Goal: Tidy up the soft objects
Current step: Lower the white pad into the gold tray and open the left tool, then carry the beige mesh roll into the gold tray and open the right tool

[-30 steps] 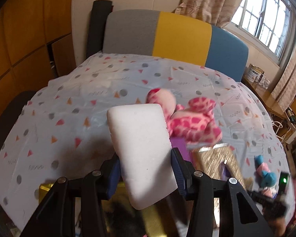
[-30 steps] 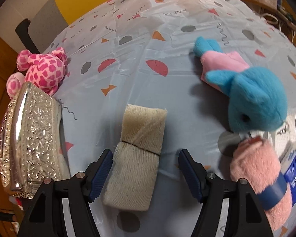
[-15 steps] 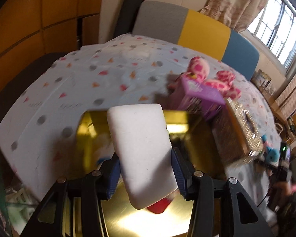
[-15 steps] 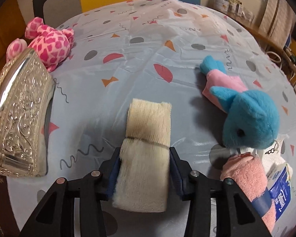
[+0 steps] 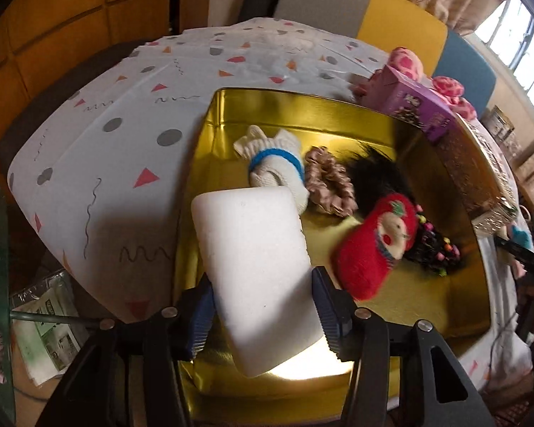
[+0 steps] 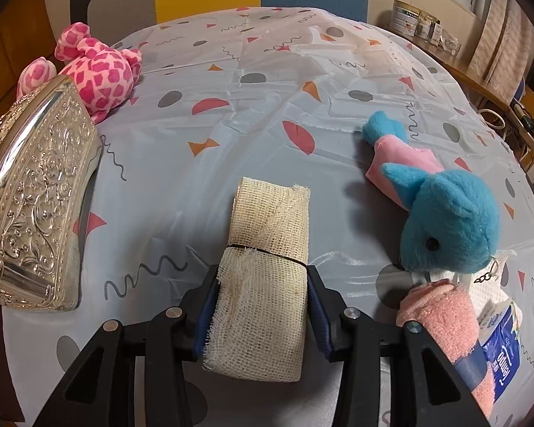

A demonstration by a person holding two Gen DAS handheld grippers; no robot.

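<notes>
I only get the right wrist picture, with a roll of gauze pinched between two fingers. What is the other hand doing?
Observer: The left gripper is shut on a white sponge block, held over an open gold tin.
Operator: Is anything in that tin?
Observer: Yes: a white sock with a blue band, a beige scrunchie, a black furry piece, a red plush pouch and dark beads.
Operator: I see a pink spotted plush toy near a silver lid. Anything beside it?
Observer: A purple box stands in front of that pink spotted plush toy, at the tin's far edge.
</notes>
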